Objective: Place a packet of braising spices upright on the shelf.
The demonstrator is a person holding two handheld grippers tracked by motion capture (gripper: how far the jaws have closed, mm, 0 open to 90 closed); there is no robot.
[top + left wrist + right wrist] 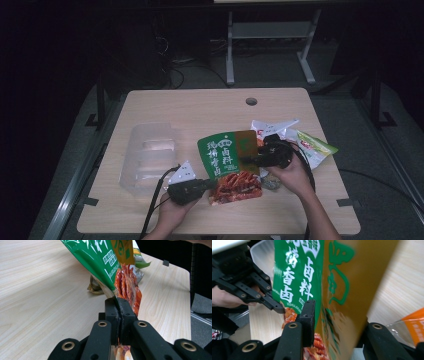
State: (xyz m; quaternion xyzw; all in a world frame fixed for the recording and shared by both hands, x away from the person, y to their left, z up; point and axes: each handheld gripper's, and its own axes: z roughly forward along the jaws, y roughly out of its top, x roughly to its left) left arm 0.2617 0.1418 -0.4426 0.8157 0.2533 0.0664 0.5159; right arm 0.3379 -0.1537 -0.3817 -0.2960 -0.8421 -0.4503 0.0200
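Hands, high view: two forearms enter at the bottom edge; left claw (212, 184) sits lower centre, right claw (248, 160) just right of centre.
Pouch, high view: green-and-gold pouch (227, 159) lies centre frame between both claws, long axis running from upper centre down to its red printed end at lower centre.
Key relation, high view: left claw meets the pouch's red lower end from the left; right claw comes at its gold side from the right, higher up, so the pouch spans from one claw to the other.
Other things, high view: clear tray (147, 156) at left, a heap of snack packets (310, 145) at right, all on the tabletop (200, 107).
Left claw, left gripper view: jaws at bottom centre clenched on the pouch (105, 262) edge, pads pressed together on the film; the pouch rises toward the top centre.
Right claw, right gripper view: right claw (337, 322) stands part open, the pouch (317, 277) between the jaws; left pad lies against the green face, right jaw stands off the gold side, so not gripping.
Far claw, right gripper view: left claw (279, 308) at middle left pinches the pouch's red corner.
Hidden: pouch top is cut off by the frame in both gripper views; the small item under the right hand in the high view is too dark to name.
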